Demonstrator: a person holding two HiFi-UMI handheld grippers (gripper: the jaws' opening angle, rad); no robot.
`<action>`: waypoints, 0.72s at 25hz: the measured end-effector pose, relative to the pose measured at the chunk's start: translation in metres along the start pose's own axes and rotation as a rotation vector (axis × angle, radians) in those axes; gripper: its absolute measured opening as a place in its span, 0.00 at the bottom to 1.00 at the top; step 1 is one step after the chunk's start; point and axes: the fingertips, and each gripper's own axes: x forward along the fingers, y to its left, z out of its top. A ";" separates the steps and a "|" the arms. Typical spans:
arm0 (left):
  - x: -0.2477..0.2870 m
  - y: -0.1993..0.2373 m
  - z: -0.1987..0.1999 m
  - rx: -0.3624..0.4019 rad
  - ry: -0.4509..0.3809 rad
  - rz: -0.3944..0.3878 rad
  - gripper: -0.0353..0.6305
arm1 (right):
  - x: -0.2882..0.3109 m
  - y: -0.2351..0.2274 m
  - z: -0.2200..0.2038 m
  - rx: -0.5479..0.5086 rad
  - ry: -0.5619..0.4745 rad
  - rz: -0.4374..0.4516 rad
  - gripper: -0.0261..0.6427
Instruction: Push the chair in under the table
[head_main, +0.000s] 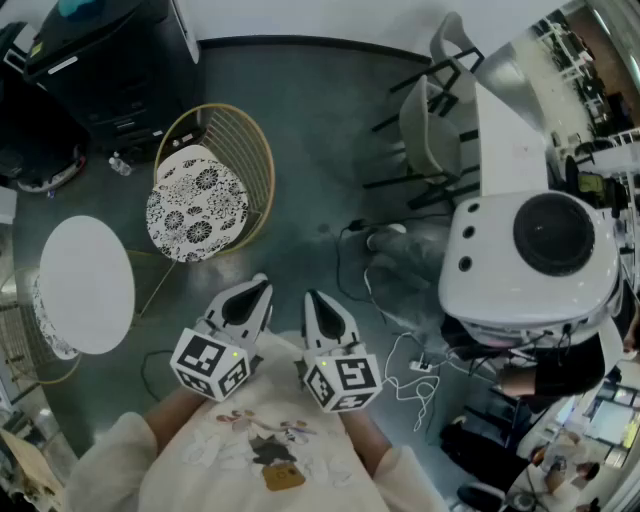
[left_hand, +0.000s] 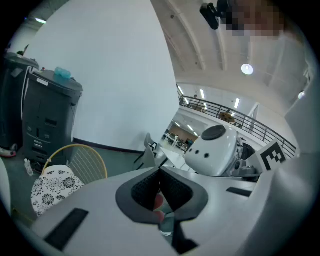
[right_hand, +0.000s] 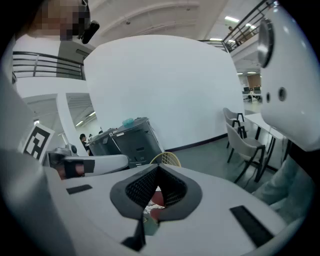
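The chair, with a yellow wire back and a black-and-white flowered cushion, is standing on the grey floor just beside the far right edge of the round white tabletop. Its seat is lying clear of the tabletop rather than beneath it, and the wire back is curving round the side facing away from the tabletop.

The person is holding both grippers low and close to the body, side by side and well apart from the chair. The left claw is pointing towards the chair with its jaws pressed together and nothing between the pads; the left gripper view is showing the tips meeting. The right claw is pressed together too, also pinching nothing.

A dark cabinet is standing on the floor beyond the chair, against the wall. To the right, a big white domed machine is rising beside a long white table with grey chairs. White cables are trailing over the floor near the machine's base.
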 end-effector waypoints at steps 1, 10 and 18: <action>0.004 0.009 0.008 -0.007 -0.012 0.014 0.07 | 0.015 0.001 0.006 0.008 0.005 0.010 0.05; 0.011 0.107 0.067 -0.132 -0.165 0.321 0.07 | 0.138 0.049 0.059 -0.178 0.159 0.336 0.05; 0.033 0.144 0.078 -0.197 -0.255 0.614 0.07 | 0.202 0.041 0.089 -0.256 0.299 0.594 0.05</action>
